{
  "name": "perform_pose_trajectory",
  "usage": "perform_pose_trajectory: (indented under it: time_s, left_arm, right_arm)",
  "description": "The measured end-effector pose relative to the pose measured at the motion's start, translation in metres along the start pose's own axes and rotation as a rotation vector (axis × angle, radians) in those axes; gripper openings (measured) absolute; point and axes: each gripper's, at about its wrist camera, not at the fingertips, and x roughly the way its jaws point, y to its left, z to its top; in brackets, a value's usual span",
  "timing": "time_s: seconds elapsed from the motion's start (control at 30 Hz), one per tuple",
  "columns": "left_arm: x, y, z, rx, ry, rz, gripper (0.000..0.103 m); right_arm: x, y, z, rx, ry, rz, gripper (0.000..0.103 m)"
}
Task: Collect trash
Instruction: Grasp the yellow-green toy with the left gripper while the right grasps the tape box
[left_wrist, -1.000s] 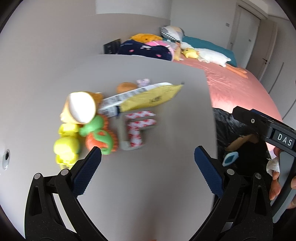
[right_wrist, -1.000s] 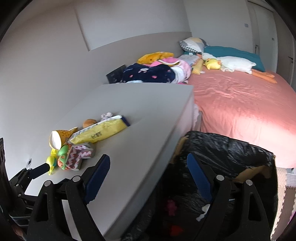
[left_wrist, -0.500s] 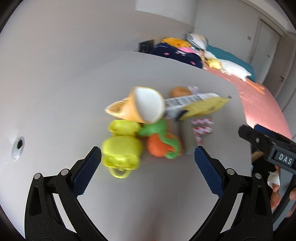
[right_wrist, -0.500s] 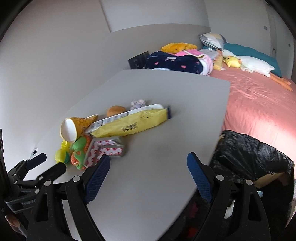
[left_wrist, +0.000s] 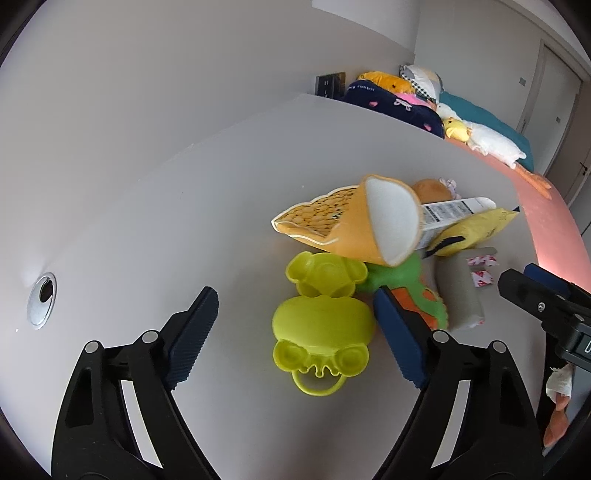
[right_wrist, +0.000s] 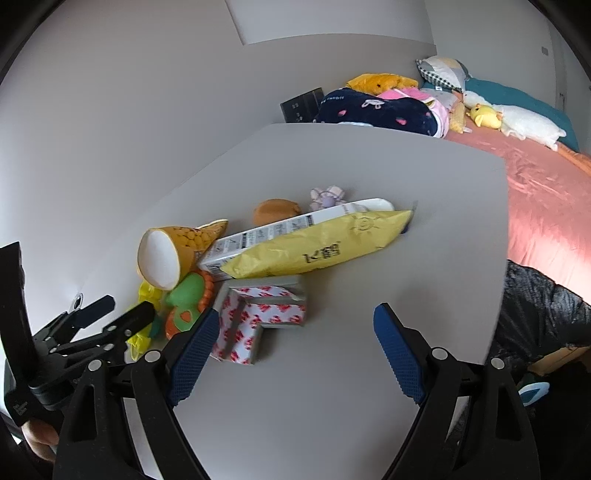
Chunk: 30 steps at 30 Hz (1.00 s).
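A pile of items lies on the grey table (right_wrist: 369, 177). It holds a yellow snack bag (right_wrist: 325, 243), a white carton (right_wrist: 280, 230), an orange pouch with an open white mouth (left_wrist: 369, 221), a grey box with red-and-white tape (right_wrist: 258, 321), a lime-green plastic toy (left_wrist: 321, 325) and an orange-and-green toy (right_wrist: 188, 299). My left gripper (left_wrist: 295, 339) is open, its fingers straddling the lime-green toy without touching it. My right gripper (right_wrist: 291, 347) is open and empty just in front of the taped box. A black trash bag (right_wrist: 546, 317) hangs at the table's right edge.
A small brown plush (right_wrist: 275, 210) and a purple flower clip (right_wrist: 328, 194) lie behind the pile. A cable hole (left_wrist: 42, 299) is in the table at left. A bed with a pink sheet (right_wrist: 546, 195), pillows and plush toys stands beyond the table.
Both grippers have moved left and closer to the pile. The left one has swung from the taped box to the lime-green toy. The right one has turned from the trash bag to the table.
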Motion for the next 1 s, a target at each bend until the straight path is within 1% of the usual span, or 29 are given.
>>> perform_pose_trajectory:
  time_s: [0.07, 0.17, 0.27, 0.33, 0.4, 0.57, 0.63, 0.67, 0.7, 0.8, 1.0]
  left_arm:
    - [0.004, 0.002, 0.001, 0.002, 0.004, 0.003, 0.081]
    - [0.012, 0.007, 0.002, 0.008, 0.022, 0.007, 0.077]
    - [0.018, 0.012, 0.002, -0.003, 0.037, 0.003, 0.069]
    - [0.019, 0.017, 0.001, -0.015, 0.043, -0.003, 0.064]
    - [0.019, 0.019, 0.000, -0.017, 0.038, 0.002, 0.061]
    - [0.016, 0.024, -0.002, -0.024, 0.032, -0.002, 0.054]
    - [0.015, 0.025, -0.003, -0.028, 0.030, -0.001, 0.052]
    - [0.015, 0.026, -0.003, -0.028, 0.030, -0.001, 0.052]
    - [0.015, 0.026, -0.003, -0.027, 0.030, 0.001, 0.052]
    - [0.014, 0.027, -0.004, -0.025, 0.032, -0.001, 0.052]
    - [0.011, 0.024, -0.005, -0.023, 0.034, -0.002, 0.052]
  right_arm:
    - [0.005, 0.005, 0.001, -0.001, 0.007, 0.002, 0.086]
    - [0.014, 0.012, 0.001, -0.002, 0.021, -0.002, 0.086]
    - [0.024, 0.017, 0.002, -0.008, 0.028, -0.019, 0.086]
    - [0.032, 0.019, 0.003, -0.009, 0.037, -0.041, 0.086]
    - [0.038, 0.020, 0.003, -0.009, 0.039, -0.054, 0.086]
    - [0.046, 0.029, 0.002, -0.060, 0.036, -0.104, 0.085]
    - [0.045, 0.031, 0.002, -0.077, 0.037, -0.099, 0.076]
    - [0.044, 0.032, 0.000, -0.086, 0.036, -0.076, 0.067]
    - [0.042, 0.033, -0.001, -0.093, 0.038, -0.063, 0.066]
    - [0.037, 0.036, -0.003, -0.116, 0.035, -0.078, 0.064]
    - [0.025, 0.025, -0.004, -0.076, 0.032, -0.038, 0.064]
